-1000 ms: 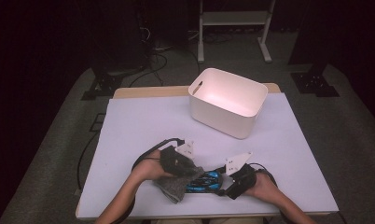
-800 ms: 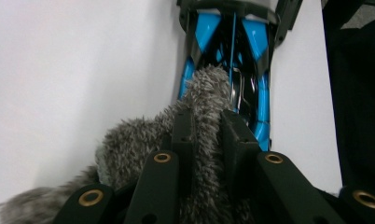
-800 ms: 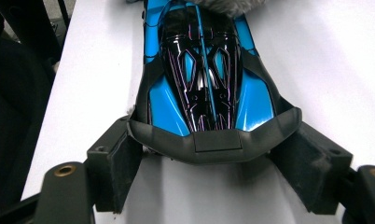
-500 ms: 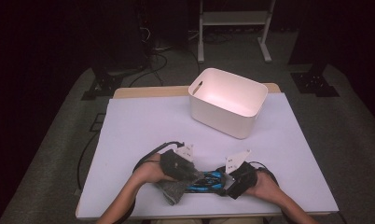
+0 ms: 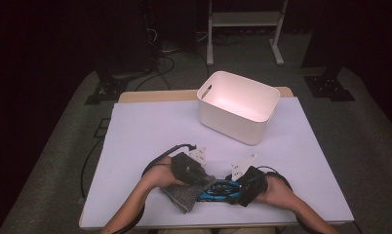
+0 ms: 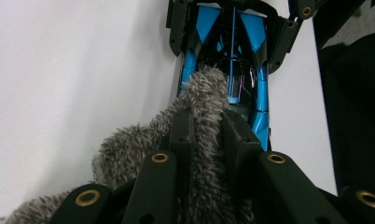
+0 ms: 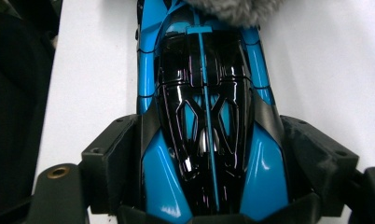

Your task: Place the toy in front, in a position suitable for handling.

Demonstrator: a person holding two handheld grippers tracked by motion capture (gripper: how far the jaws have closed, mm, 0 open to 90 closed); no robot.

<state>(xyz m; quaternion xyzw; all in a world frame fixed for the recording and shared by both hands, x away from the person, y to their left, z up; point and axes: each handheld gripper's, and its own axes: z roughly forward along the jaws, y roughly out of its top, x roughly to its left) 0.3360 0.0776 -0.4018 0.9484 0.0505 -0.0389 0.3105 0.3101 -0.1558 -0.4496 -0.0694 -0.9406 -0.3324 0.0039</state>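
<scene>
Toy car [image 5: 218, 190] is clamped across its body by the right gripper [image 5: 244, 187], low on the desk [image 5: 150, 131] near the front edge. Grey cloth [image 5: 186, 192] is pinched by the left gripper [image 5: 200, 176] and pressed against the car's end.

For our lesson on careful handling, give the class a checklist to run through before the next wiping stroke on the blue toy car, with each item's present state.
1. Right tongs clamp the toy car on both sides: ok.
2. Left tongs pinch the grey fluffy cloth: ok.
3. Cloth reaches the car: ok, its tip lies on the car's end in the left gripper view.
4. Car rests flat on the white table: cannot tell, the tongs hide its underside.
5. Room to stroke along the car: ok, the white bin stands well beyond it.
6. Cables free of the car: ok in the high view.
</scene>
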